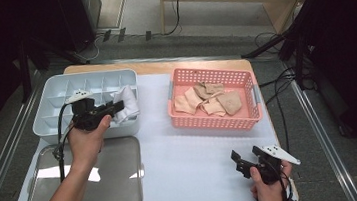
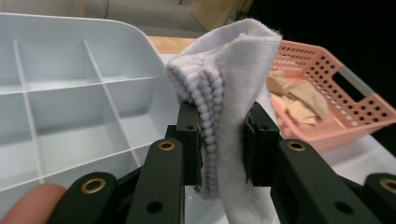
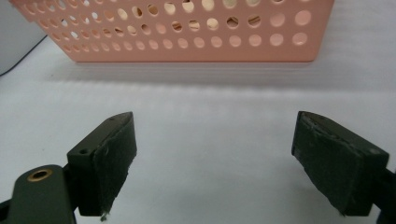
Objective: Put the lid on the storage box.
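Carrying a folded white sock (image 2: 229, 102) to the divided grey organizer box (image 1: 57, 110).

Left claw (image 1: 117, 107) is clamped on the sock, pinching its ribbed fold between both pads, and hangs over the box's right-hand end, just above the near cells. Judged from this, the placing step is in hand: the next move calls for picking an empty cell, lowering the sock inside its dividers, then letting go. More tan socks (image 1: 209, 100) wait in the pink basket (image 1: 249, 120), right of the box. Right claw (image 1: 241, 162) stands wide and empty over the bench (image 1: 192, 154), well right of the box.
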